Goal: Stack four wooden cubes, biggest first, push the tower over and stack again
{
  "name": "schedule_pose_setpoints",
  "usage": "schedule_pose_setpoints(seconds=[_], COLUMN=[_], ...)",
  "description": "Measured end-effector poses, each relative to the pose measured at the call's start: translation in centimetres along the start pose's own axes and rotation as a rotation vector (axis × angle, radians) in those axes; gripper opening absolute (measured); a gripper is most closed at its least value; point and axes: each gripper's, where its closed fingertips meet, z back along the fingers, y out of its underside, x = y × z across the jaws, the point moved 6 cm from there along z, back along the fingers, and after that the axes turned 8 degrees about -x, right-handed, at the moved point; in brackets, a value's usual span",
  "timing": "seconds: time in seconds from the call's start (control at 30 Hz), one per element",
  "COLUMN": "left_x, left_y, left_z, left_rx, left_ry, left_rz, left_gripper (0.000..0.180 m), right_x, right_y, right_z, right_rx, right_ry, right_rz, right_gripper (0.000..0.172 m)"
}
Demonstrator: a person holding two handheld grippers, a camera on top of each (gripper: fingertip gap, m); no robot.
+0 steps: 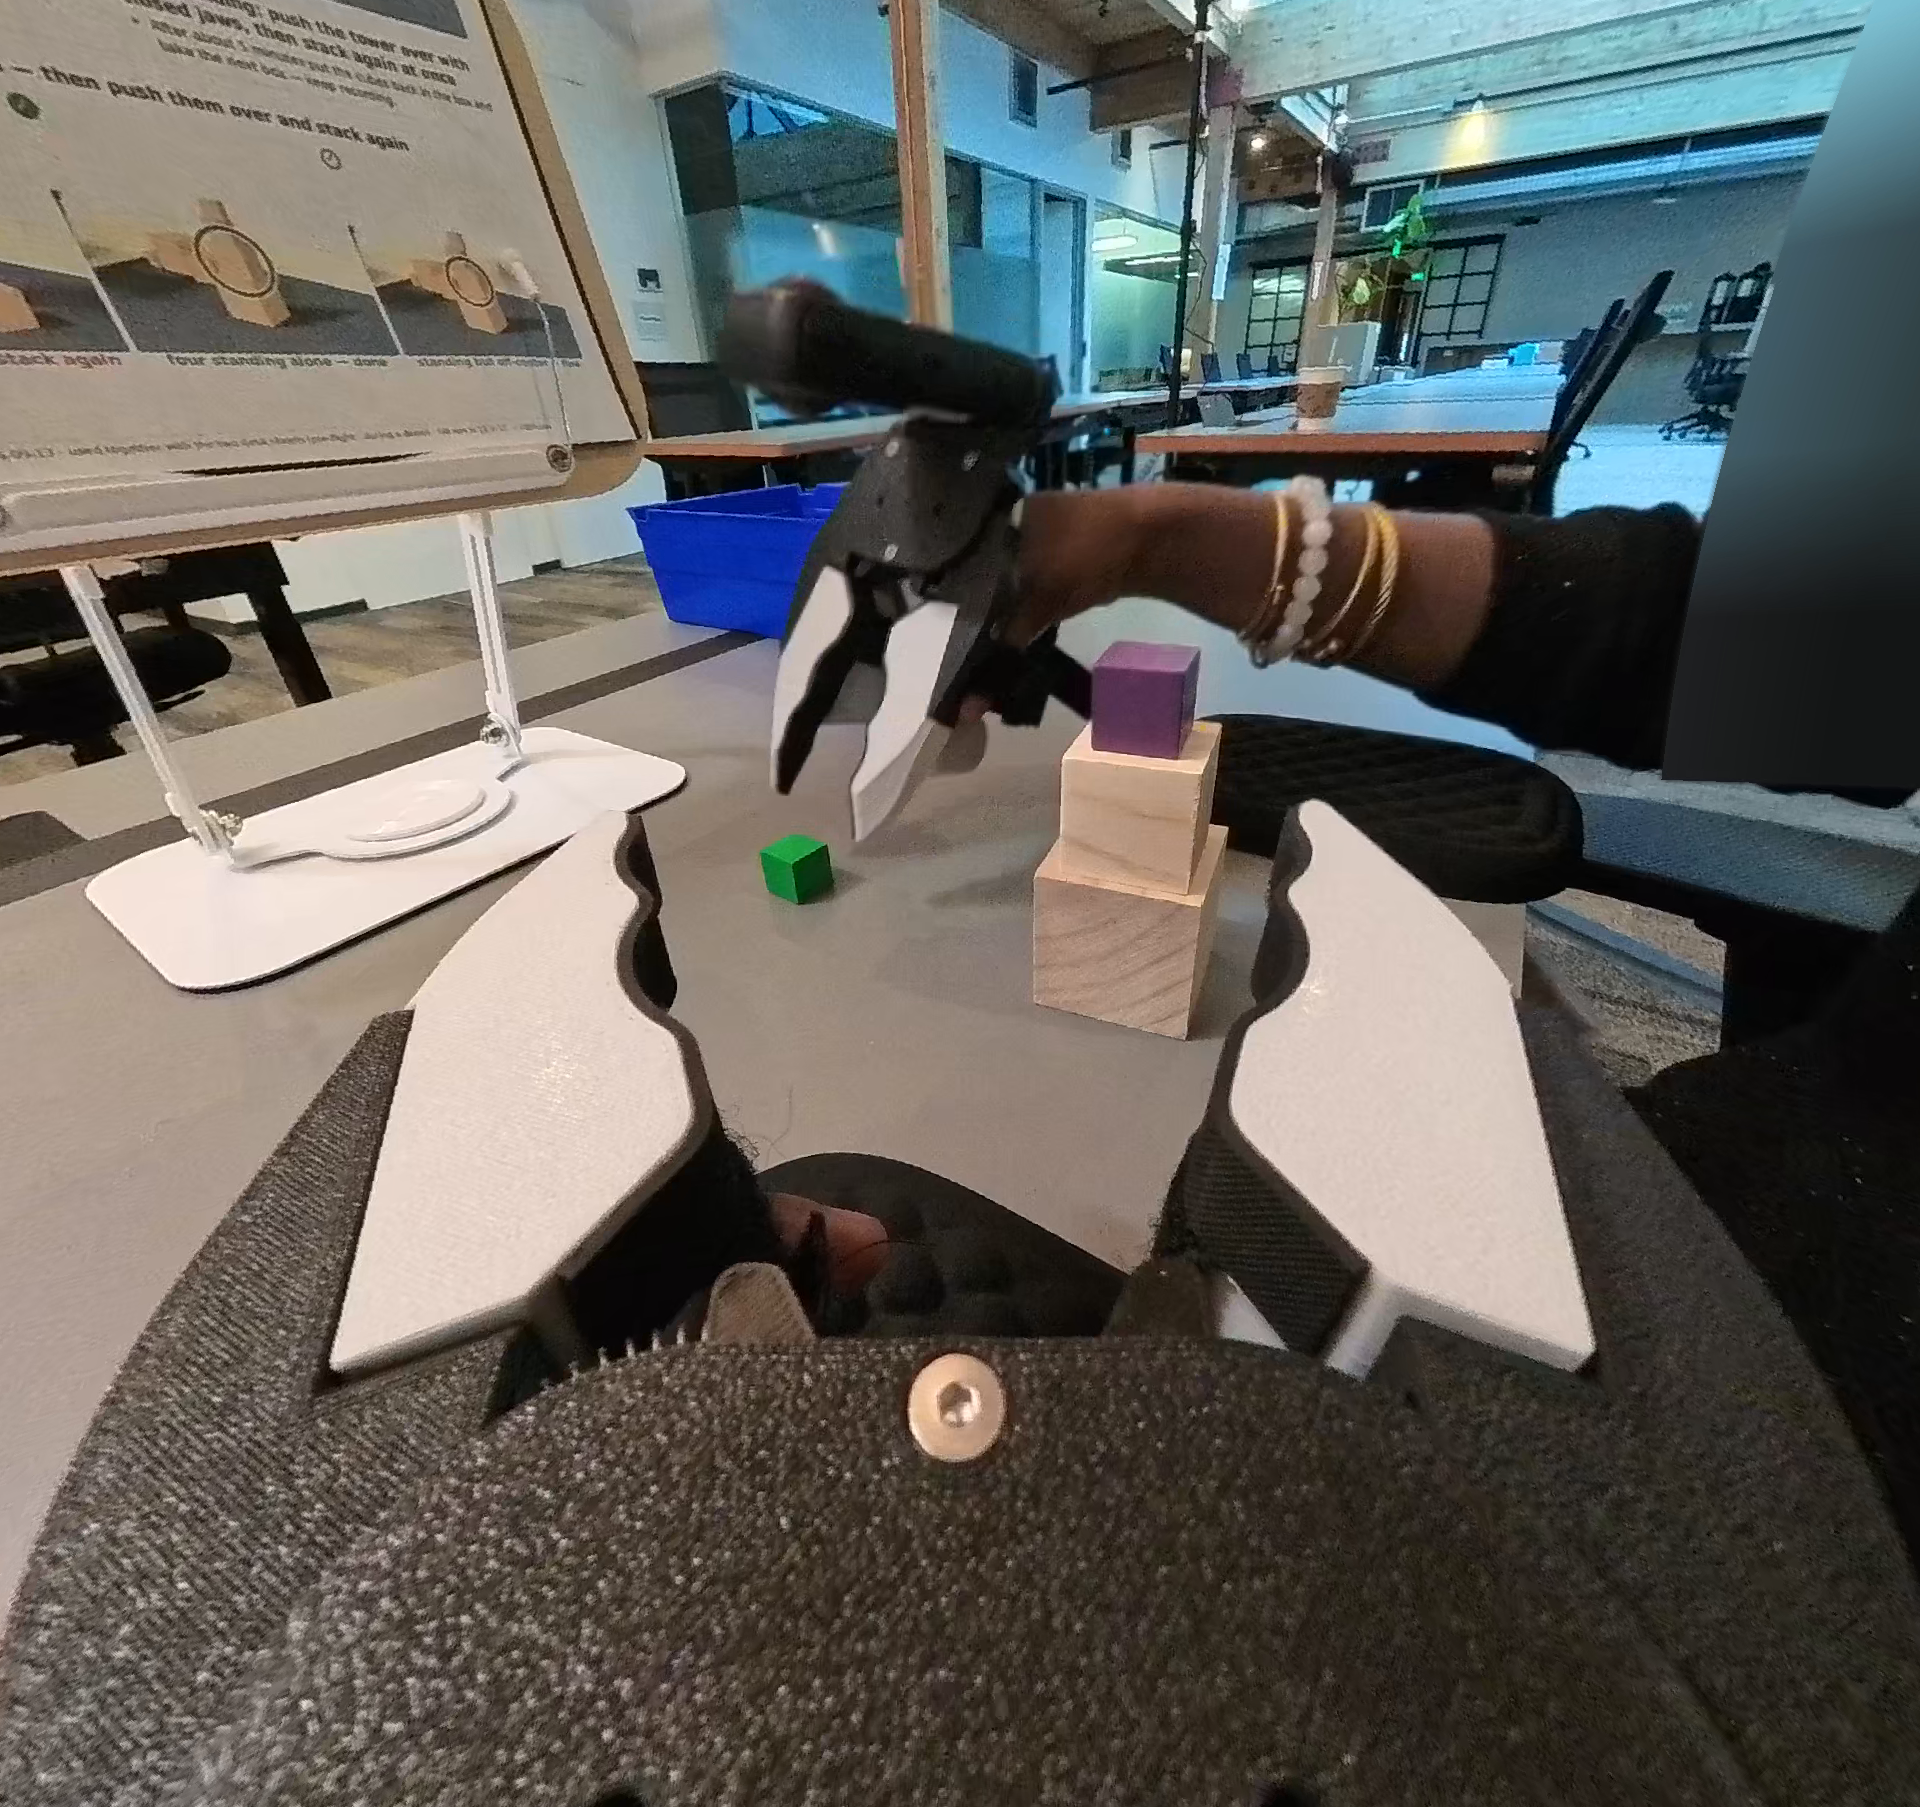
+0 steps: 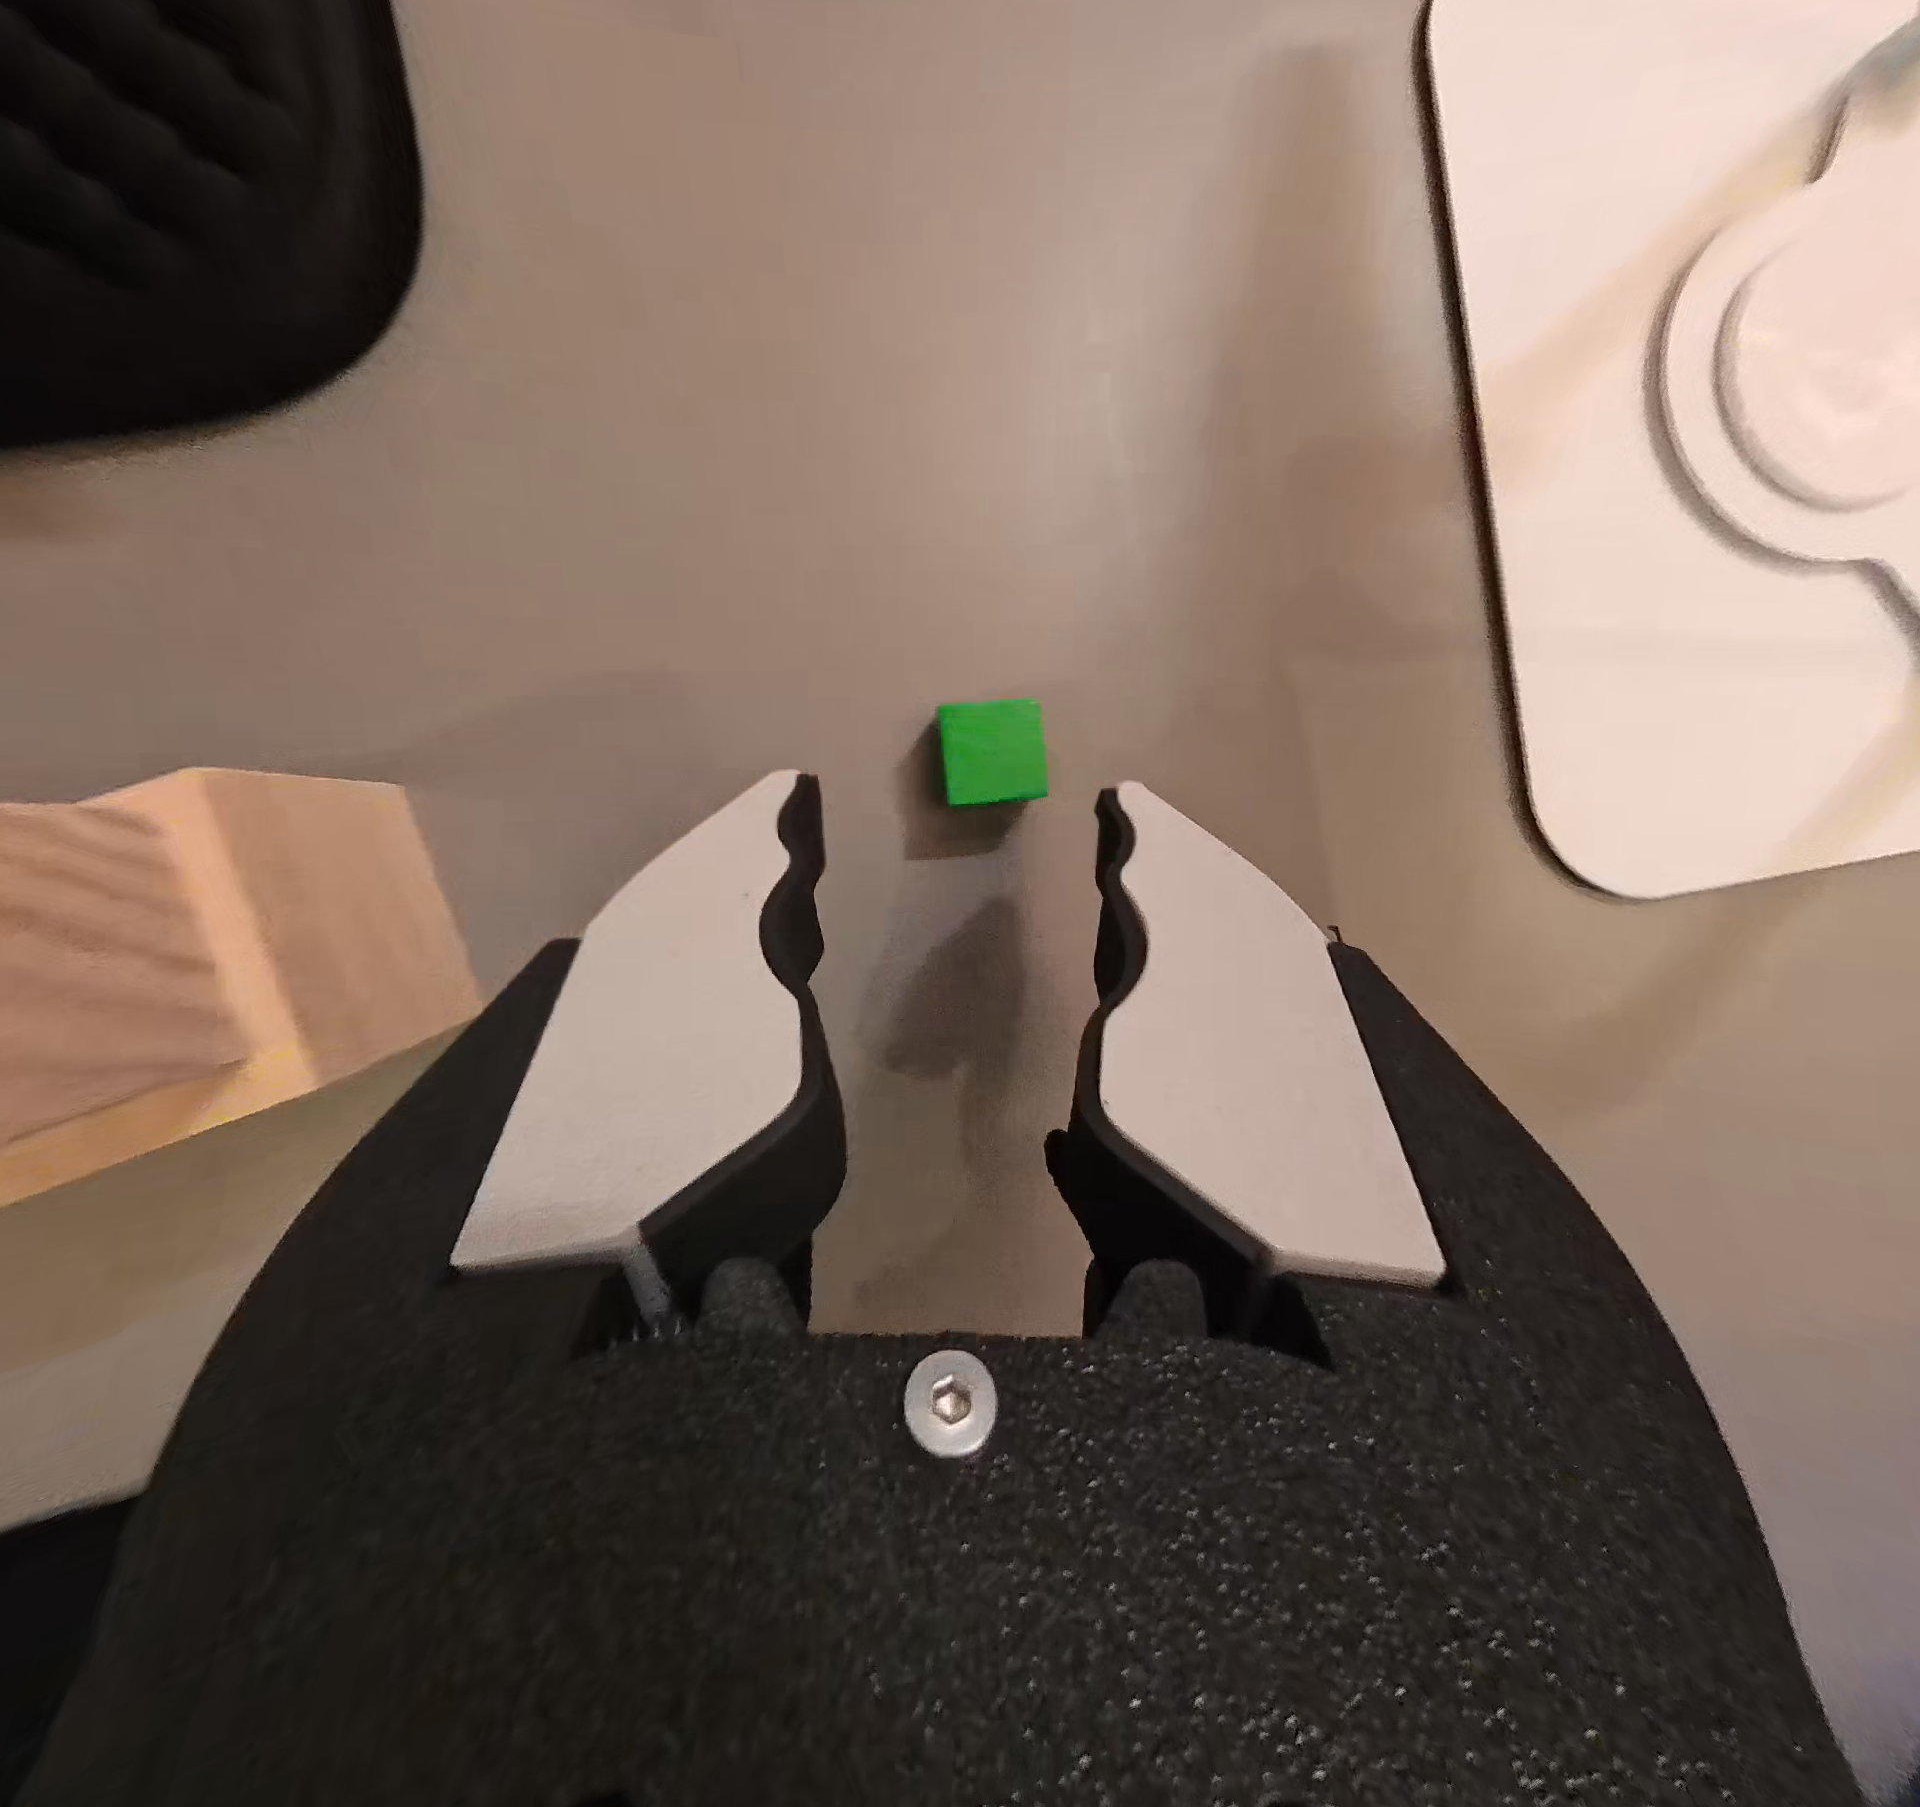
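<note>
On the grey tabletop [image 1: 260, 1082], far left, a white stand base [image 1: 384, 853] carries an instruction board [image 1: 260, 199]; a blue bin [image 1: 727, 552] sits behind. Next comes a small green cube [image 1: 796, 867], alone on the surface. Above it the right gripper [image 1: 831, 801] hangs tip-down, tilted, its jaws parted and bare, the cube lying just past its fingertips [image 2: 790, 801]. Rightward stands a tower: purple cube [image 1: 1145, 699] on two wooden blocks [image 1: 1127, 916], with a black cushion [image 1: 1403, 791] behind. A braceleted hand [image 1: 1091, 562] reaches in from the right. The left gripper [image 1: 961, 853] waits low, wide open, holding nothing.
</note>
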Motion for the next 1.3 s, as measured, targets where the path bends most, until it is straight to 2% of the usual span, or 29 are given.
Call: schedule_pose_setpoints(seconds=[0.43,0.53,0.6,0.73,0.87,1.13,1.3], left_x=[0.0,0.0,0.0,0.0,-0.1,-0.2,-0.2], left_y=[0.0,0.0,0.0,-0.1,0.0,0.0,0.0], left_z=[0.1,0.1,0.1,0.1,0.0,0.0,0.0], left_rx=[-0.005,-0.007,-0.008,-0.008,-0.001,-0.002,0.001], left_ry=[0.000,0.000,-0.001,0.000,0.003,0.004,0.003], left_rz=[0.005,0.003,0.007,0.005,-0.002,-0.005,-0.005], left_gripper=[0.110,0.110,0.110,0.110,0.111,0.111,0.110], right_x=[-0.5,-0.4,-0.6,-0.4,0.8,6.1,9.9], right_y=[0.7,0.6,0.6,-0.7,-2.5,-5.0,-5.5], right_z=[-3.3,-3.4,-3.1,-1.2,2.3,9.7,10.8], right_rx=[0.041,0.022,0.028,-0.031,-0.084,-0.137,-0.103], right_ry=[-0.070,-0.077,-0.077,-0.067,-0.058,-0.158,-0.237], right_rz=[0.042,0.044,0.046,0.045,0.075,0.139,0.172], right_gripper=[0.040,0.022,0.022,0.022,0.022,0.022,0.022])
